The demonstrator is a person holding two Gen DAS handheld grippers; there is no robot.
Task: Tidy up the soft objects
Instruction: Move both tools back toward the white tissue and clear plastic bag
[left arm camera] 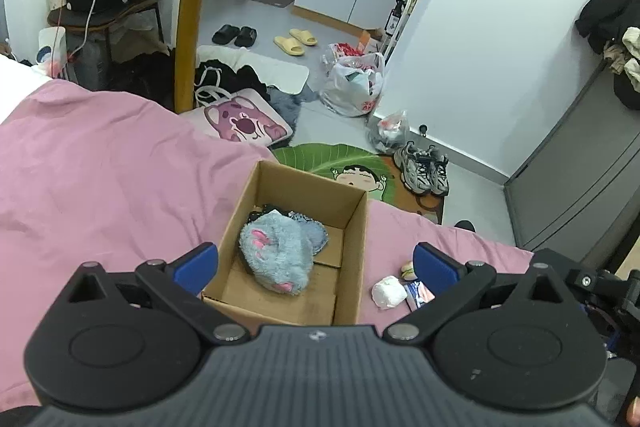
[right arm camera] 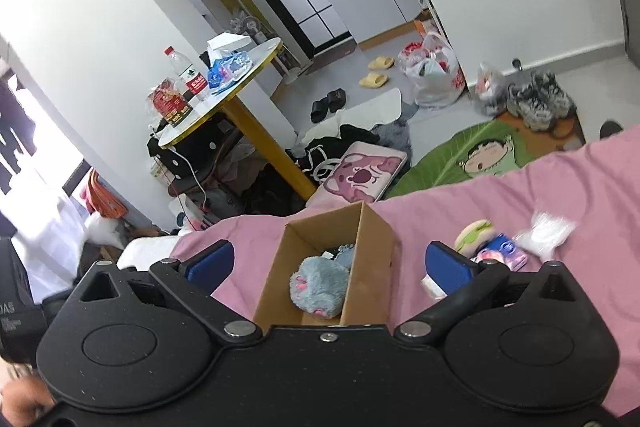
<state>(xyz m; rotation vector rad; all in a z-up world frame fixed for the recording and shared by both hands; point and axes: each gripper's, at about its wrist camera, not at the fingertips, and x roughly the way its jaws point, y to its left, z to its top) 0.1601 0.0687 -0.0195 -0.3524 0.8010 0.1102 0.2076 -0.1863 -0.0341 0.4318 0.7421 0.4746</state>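
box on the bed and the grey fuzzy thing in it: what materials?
Open brown box: looks like corrugated cardboard, matte, with raw tan walls and folded bottom flaps. Grey fuzzy slipper-like item inside it: apparently synthetic plush, with shaggy pile and pink paw-pad patches; its filling can't be seen.

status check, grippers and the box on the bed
Left gripper and right gripper: jaws wide, nothing between them. Grey plush slipper in cardboard box. White wad, small packets beside box on pink cover. Nothing blocking.
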